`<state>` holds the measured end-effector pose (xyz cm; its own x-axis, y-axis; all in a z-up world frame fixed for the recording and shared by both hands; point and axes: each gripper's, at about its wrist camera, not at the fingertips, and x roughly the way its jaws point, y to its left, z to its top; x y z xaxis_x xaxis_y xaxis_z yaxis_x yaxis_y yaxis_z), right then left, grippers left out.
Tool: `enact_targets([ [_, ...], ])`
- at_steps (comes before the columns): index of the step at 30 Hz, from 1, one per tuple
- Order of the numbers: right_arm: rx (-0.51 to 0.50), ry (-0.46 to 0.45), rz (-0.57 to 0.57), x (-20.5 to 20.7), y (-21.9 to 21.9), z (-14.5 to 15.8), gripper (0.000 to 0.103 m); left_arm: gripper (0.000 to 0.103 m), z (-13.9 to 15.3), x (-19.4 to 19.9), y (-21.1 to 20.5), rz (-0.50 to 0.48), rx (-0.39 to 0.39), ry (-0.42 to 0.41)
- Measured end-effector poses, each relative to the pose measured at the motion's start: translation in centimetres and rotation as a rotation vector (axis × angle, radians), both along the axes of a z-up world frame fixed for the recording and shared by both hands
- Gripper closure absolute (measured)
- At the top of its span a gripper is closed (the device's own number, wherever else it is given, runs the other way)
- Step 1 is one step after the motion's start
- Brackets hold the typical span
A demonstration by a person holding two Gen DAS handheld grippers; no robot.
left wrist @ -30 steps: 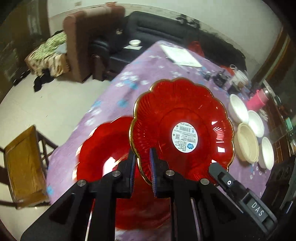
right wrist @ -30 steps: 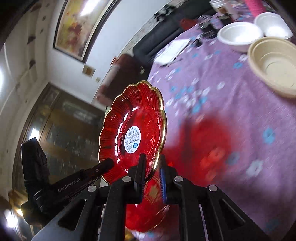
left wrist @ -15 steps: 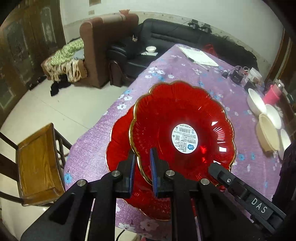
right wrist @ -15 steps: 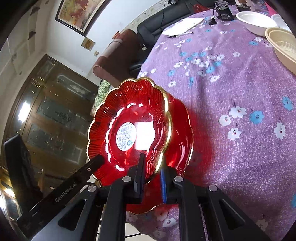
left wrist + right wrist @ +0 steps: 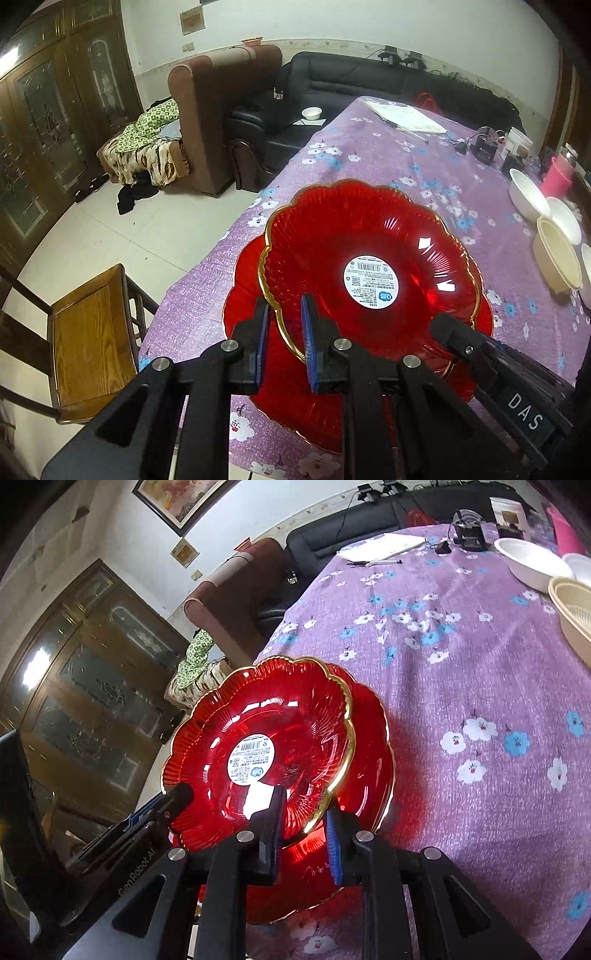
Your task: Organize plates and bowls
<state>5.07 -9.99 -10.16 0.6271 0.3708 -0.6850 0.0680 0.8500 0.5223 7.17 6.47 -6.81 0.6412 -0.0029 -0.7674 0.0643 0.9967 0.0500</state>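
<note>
Two red scalloped plates with gold rims fill the centre of both wrist views, one stacked on the other near the edge of a purple flowered tablecloth [image 5: 388,158]. The upper plate [image 5: 369,258], which carries a round white barcode sticker [image 5: 371,282] in its well, lies on the lower plate [image 5: 255,332] but sits a little off-centre, so the lower one shows as a crescent at the left of the left view and at the right of the right view. The left gripper [image 5: 284,332], at the bottom centre of its frame, straddles the near rim of the upper plate; its jaws have just been opening, and a gap now shows between the blue pads and the rim, so the grip looks released. The right gripper [image 5: 304,821] straddles the opposite rim in the same way, its jaws have likewise just been opening, and the rim sits loose between them. A cream bowl [image 5: 557,258] and a white bowl [image 5: 528,199] wait at the far right of the left view. I judge the step to be letting go after stacking. To do it well, both tongs should open fully before backing straight off along the rim, without lifting or dragging, so the upper plate is not nudged further askew or toward the table edge.
</note>
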Motion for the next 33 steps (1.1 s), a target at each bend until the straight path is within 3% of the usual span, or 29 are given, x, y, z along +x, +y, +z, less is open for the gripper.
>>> enact_targets([
  [8, -0.045, -0.014, -0.022, 0.2, 0.0, 0.2, 0.081, 0.085, 0.4, -0.2, 0.2, 0.03, 0.076, -0.058],
  [18, -0.082, -0.042, -0.015, 0.1, -0.6, 1.1, 0.074, 0.085, 1.5, -0.8, 0.7, 0.046, 0.097, -0.114],
  [22, -0.109, -0.109, -0.047, -1.2, -1.5, 2.5, 0.049, 0.085, 1.9, -1.1, 0.5, 0.044, 0.095, -0.125],
  [26, -0.104, -0.194, -0.079, -2.5, -3.3, 4.0, 0.044, 0.085, 2.3, -1.6, 0.1, 0.045, 0.078, -0.13],
  [30, -0.084, -0.269, -0.175, -4.3, -6.9, 4.4, 0.027, 0.085, 2.7, -2.2, -0.7, 0.04, 0.064, -0.136],
  [32, -0.079, -0.27, -0.221, -5.0, -8.6, 4.1, 0.026, 0.079, 2.9, -2.5, -1.5, 0.034, 0.063, -0.137],
  [33, -0.076, -0.264, -0.247, -5.3, -9.7, 3.9, 0.026, 0.069, 3.0, -2.7, -1.9, 0.031, 0.06, -0.139],
])
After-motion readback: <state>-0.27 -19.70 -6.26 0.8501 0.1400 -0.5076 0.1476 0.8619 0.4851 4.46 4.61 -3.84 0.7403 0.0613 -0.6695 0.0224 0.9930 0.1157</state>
